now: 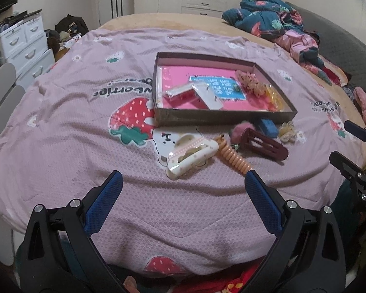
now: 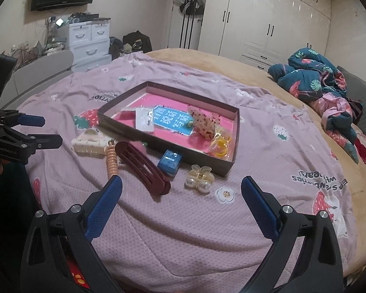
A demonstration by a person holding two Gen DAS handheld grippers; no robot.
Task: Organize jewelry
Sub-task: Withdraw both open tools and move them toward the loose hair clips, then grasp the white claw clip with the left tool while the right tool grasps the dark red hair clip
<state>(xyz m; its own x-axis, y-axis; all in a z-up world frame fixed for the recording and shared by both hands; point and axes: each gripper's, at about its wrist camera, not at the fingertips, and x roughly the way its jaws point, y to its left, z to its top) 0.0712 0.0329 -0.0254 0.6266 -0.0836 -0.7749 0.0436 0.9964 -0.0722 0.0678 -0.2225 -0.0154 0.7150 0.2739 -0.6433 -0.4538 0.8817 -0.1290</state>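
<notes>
At the centre of both views, on a pink strawberry-print bedspread (image 1: 61, 127), lies a shallow dark-walled box (image 1: 222, 118) with a pink floor. Inside it, in the left wrist view: a small red case (image 1: 183, 95) and a clear packet (image 1: 208, 95) at lower left, a blue card with white characters (image 1: 228, 86) at centre, a speckled pink scrunchie (image 1: 250, 81) at right, and yellow hair rings (image 1: 274, 97) in the lower right corner.

Below the box, loose on the bedspread and outside it: a cream polka-dot claw clip (image 1: 190, 153), touching a peach spiral cord (image 1: 233, 157); a dark red rectangular clip (image 1: 264, 144) beside a pink pom-pom (image 1: 240, 129); a small blue box (image 2: 169, 162) just beside the near wall of the box; and a clear claw clip with two pearls (image 2: 200, 178).

The left gripper (image 1: 183, 185) occupies the lower frame of its own view, jaws spread wide and empty, over the bedspread just below the cream clip. The right gripper (image 2: 180, 190) is likewise released and empty, its blue pads (image 2: 105, 210) flanking the bedspread below the dark red clip and the pearl clip. Each gripper appears at the edge of the other's view, well apart.

Upper right: a heap of floral bedding (image 2: 317, 83). Upper left: white drawers (image 2: 89, 41).
</notes>
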